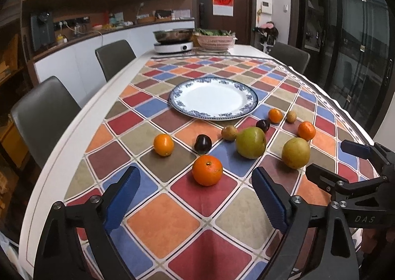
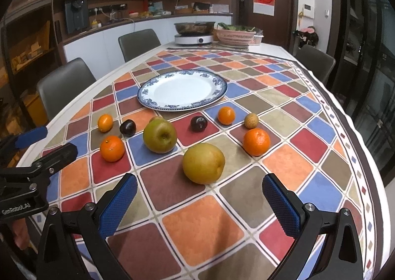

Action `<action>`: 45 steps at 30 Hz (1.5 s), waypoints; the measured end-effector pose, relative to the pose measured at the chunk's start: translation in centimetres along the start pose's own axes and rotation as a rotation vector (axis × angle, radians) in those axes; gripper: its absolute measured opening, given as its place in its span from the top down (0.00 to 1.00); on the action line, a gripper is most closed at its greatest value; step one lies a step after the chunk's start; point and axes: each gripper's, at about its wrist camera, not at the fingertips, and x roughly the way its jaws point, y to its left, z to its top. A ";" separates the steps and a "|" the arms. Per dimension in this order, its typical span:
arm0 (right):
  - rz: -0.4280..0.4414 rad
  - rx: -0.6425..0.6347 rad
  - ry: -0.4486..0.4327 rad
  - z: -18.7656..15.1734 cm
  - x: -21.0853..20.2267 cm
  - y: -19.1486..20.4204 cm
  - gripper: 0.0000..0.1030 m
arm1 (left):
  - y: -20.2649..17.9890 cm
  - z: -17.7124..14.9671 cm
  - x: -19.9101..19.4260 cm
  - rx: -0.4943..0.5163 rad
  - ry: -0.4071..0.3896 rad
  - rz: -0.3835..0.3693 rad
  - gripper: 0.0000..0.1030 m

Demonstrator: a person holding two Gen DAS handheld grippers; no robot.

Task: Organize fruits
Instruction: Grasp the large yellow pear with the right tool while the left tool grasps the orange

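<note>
An empty white plate with a blue rim (image 1: pixel 213 97) (image 2: pixel 182 89) sits mid-table. Fruits lie in front of it: several oranges (image 1: pixel 207 170) (image 2: pixel 256 141), a green apple (image 1: pixel 250 142) (image 2: pixel 160 137), a yellow pear (image 1: pixel 295 153) (image 2: pixel 203 163), two dark plums (image 1: pixel 202 143) (image 2: pixel 198 123) and small brown fruits (image 1: pixel 229 132) (image 2: pixel 251 120). My left gripper (image 1: pixel 196 202) is open and empty, just short of the nearest orange. My right gripper (image 2: pixel 200 205) is open and empty, just short of the pear. Each gripper shows in the other's view (image 1: pixel 330 163) (image 2: pixel 49 141).
A checkered cloth (image 1: pixel 172 220) (image 2: pixel 202 228) covers the table. At the far end stand an induction cooker with a metal pan (image 1: pixel 173 40) (image 2: pixel 194 31) and a pink basket of greens (image 1: pixel 215 39) (image 2: pixel 236 35). Grey chairs (image 1: pixel 44 117) (image 2: pixel 314 63) stand along both sides.
</note>
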 end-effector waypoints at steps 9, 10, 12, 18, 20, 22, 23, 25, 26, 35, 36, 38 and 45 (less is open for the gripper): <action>0.016 0.008 0.055 1.1 2.7 -0.4 0.07 | -0.2 0.7 3.5 0.014 0.078 -0.035 0.21; 0.018 0.008 0.062 1.2 3.0 -0.5 0.09 | -0.1 0.8 3.9 0.016 0.086 -0.037 0.22; 0.020 0.008 0.077 1.3 3.6 -0.6 0.11 | -0.1 0.7 4.7 0.019 0.108 -0.046 0.25; 0.036 -0.002 0.116 1.6 5.2 -0.6 0.20 | -0.1 0.6 6.5 0.017 0.161 -0.070 0.34; 0.040 -0.004 0.127 1.7 5.7 -0.6 0.23 | 0.0 0.6 6.9 0.018 0.173 -0.073 0.37; 0.043 -0.004 0.137 1.7 6.1 -0.6 0.25 | 0.0 0.5 7.3 0.019 0.178 -0.077 0.38; 0.046 -0.003 0.141 1.7 6.2 -0.6 0.27 | -0.1 0.5 7.5 0.021 0.186 -0.078 0.40; 0.052 -0.002 0.150 1.6 6.5 -0.6 0.29 | -0.1 0.4 7.9 0.021 0.199 -0.087 0.44; 0.053 -0.002 0.154 1.6 6.6 -0.6 0.29 | -0.2 0.3 8.1 0.020 0.208 -0.092 0.47; 0.065 0.017 0.184 1.2 7.4 -1.0 0.45 | -0.4 0.0 8.9 0.036 0.227 -0.101 0.60; 0.067 0.015 0.188 1.2 7.5 -1.0 0.47 | -0.4 0.0 8.9 0.038 0.224 -0.099 0.60; 0.065 0.011 0.189 1.2 7.5 -1.0 0.48 | -0.5 0.0 8.9 0.045 0.221 -0.096 0.60; 0.067 0.010 0.184 1.2 7.6 -1.0 0.49 | -0.5 0.0 8.9 0.045 0.212 -0.096 0.60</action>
